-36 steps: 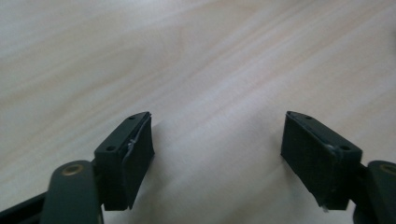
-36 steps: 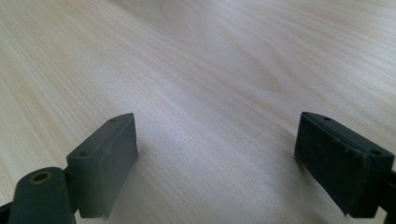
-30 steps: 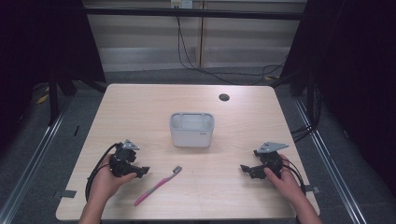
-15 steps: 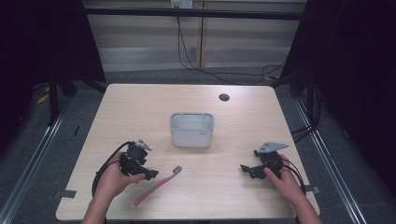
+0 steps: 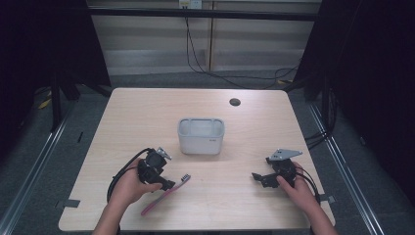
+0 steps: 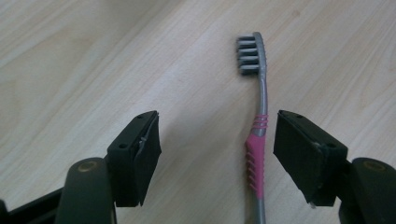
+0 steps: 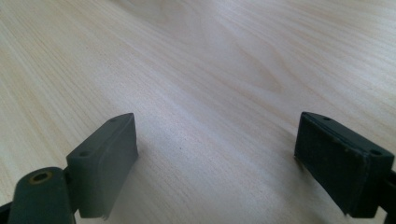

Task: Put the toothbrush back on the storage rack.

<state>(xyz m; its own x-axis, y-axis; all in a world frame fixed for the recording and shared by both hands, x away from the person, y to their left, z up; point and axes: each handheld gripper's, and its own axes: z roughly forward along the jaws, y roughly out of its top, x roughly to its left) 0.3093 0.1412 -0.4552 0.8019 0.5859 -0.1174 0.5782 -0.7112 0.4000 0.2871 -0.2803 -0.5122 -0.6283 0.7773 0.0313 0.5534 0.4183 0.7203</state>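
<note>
A pink and grey toothbrush lies flat on the wooden table, bristle head toward the upper right. My left gripper hovers right over it, open. In the left gripper view the toothbrush runs up between the two jaws, nearer the right one, with its pink grip level with the pads and nothing pinched. A grey rectangular holder stands at the table's middle. My right gripper rests open at the front right, over bare wood.
A small dark round hole sits near the table's far right edge. Cables trail from both grippers toward the person's forearms at the front edge. Dark floor and rails surround the table.
The left gripper has moved right and forward, from beside the toothbrush to over its handle. The right gripper has stayed put.
</note>
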